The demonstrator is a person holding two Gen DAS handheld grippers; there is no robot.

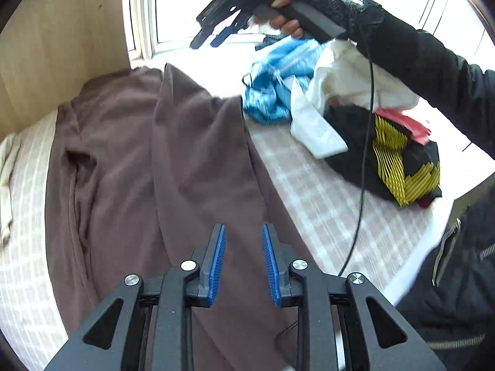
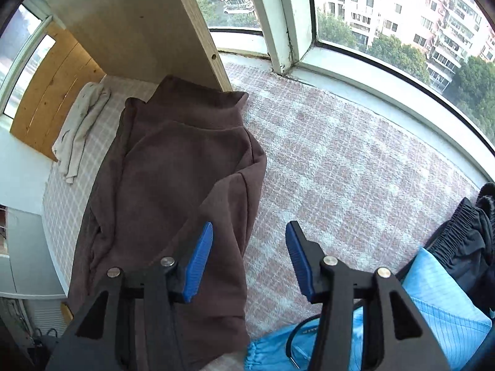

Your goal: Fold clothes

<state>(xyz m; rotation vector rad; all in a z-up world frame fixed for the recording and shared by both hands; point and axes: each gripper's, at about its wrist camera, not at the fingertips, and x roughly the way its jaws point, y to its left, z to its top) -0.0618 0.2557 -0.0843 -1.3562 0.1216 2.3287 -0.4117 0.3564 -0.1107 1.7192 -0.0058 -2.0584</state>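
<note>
A brown garment [image 1: 148,167] lies spread lengthwise on the checked bed cover [image 1: 321,204], partly folded over itself; it also shows in the right wrist view [image 2: 173,191]. My left gripper [image 1: 244,262] is open and empty, held just above the garment's near part. My right gripper [image 2: 249,259] is open and empty, above the garment's right edge and the cover. In the left wrist view the right gripper [image 1: 207,38] is raised high over the far end of the bed, held by a gloved hand.
A pile of clothes lies at the right: blue [image 1: 275,83], white [image 1: 346,86], black with yellow pattern [image 1: 399,167]. A pale cloth [image 2: 82,126] lies left of the garment. A wooden panel [image 2: 133,21] and a curved window sill [image 2: 386,89] border the bed. A cable [image 1: 365,160] hangs from the right gripper.
</note>
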